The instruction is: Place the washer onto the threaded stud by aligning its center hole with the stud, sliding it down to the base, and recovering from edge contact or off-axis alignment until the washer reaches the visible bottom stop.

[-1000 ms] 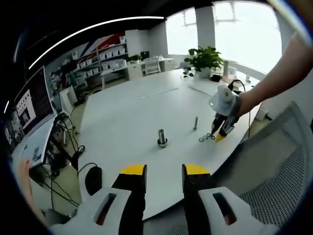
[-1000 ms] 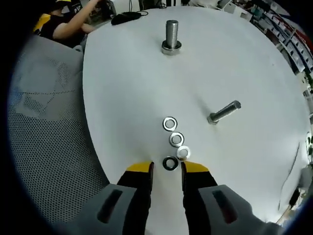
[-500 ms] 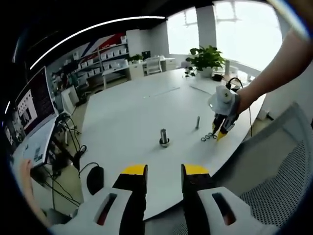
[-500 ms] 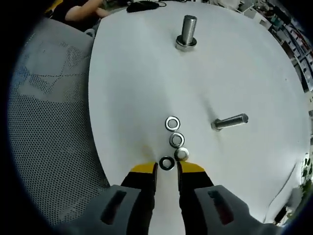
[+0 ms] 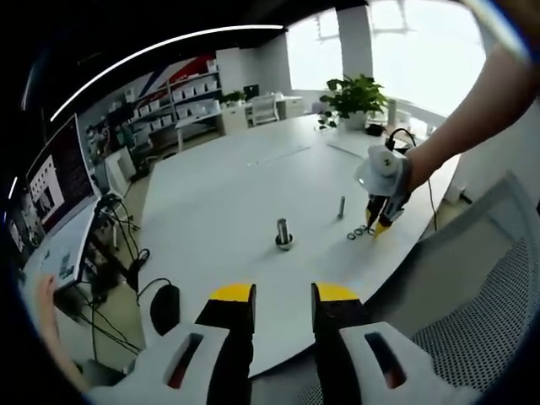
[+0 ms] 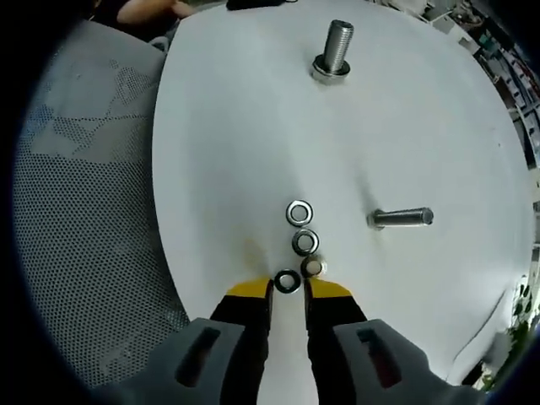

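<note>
The washer (image 6: 287,282) lies flat on the table (image 6: 236,143), dark and ring-shaped, right between the yellow tips of my right gripper (image 6: 287,288). Whether the jaws are touching it or just bracketing it I cannot tell; they stand a narrow gap apart.

Taking the stud as my landmark, and going from big to small:

- The table is white and round-edged; a grey mesh chair (image 6: 80,219) sits off its rim, well away from the stud.
- My left gripper (image 5: 283,294) hovers off the table's near edge, well short of the stud (image 5: 283,234), jaws parted with nothing between them.
- The right gripper (image 5: 377,226) shows in the left gripper view, tips down on the table to the right of the stud, a person's forearm (image 5: 472,110) behind it.
- The stud (image 6: 334,52) stands upright on its base, far from the washer.
- A second bolt (image 6: 402,218) lies on its side, between stud and washer but off to the right.
- Three shiny washers (image 6: 304,241) run in a short line from the dark one toward the stud — the nearest just beside it.
</note>
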`<act>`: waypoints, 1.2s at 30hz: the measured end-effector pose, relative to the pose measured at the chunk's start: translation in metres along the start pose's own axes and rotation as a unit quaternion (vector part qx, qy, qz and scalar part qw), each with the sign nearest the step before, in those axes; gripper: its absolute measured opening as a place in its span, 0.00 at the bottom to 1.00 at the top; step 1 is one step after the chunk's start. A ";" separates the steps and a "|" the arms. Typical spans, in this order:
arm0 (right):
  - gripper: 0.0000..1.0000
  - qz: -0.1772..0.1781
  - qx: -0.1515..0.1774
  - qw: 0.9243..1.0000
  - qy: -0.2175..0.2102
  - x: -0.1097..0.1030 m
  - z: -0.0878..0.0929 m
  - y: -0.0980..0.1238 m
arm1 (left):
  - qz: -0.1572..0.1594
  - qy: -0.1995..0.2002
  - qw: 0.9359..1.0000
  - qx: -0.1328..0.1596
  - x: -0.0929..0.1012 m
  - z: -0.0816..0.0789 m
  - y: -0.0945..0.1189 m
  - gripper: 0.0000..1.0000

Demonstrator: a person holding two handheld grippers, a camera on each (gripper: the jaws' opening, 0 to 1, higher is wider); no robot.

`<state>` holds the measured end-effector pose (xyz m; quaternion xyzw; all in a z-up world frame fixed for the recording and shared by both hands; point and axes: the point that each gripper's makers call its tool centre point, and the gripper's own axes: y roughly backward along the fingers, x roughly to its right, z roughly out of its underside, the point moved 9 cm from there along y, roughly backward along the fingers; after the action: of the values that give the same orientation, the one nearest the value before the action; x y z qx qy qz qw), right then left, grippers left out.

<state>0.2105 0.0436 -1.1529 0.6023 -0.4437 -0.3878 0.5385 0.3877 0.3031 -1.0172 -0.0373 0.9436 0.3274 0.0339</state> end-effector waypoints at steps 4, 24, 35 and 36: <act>0.16 0.002 -0.009 1.000 0.001 -0.002 -0.001 0.003 | -0.001 0.000 1.000 -0.001 0.000 0.000 0.000 0.24; 0.15 0.033 0.017 0.999 -0.007 -0.004 0.003 -0.002 | -0.003 -0.002 1.000 -0.004 0.002 -0.002 0.001 0.23; 0.14 0.038 0.056 0.996 -0.057 -0.004 0.011 0.000 | -0.003 -0.005 1.000 -0.005 0.002 -0.002 0.000 0.23; 0.14 0.038 0.056 0.996 -0.056 -0.005 0.012 0.001 | -0.002 -0.005 1.000 -0.005 0.002 -0.002 0.000 0.23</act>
<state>0.1974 0.0450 -1.1538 0.5915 -0.5169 -0.3750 0.4923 0.3858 0.3021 -1.0157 -0.0382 0.9416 0.3323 0.0390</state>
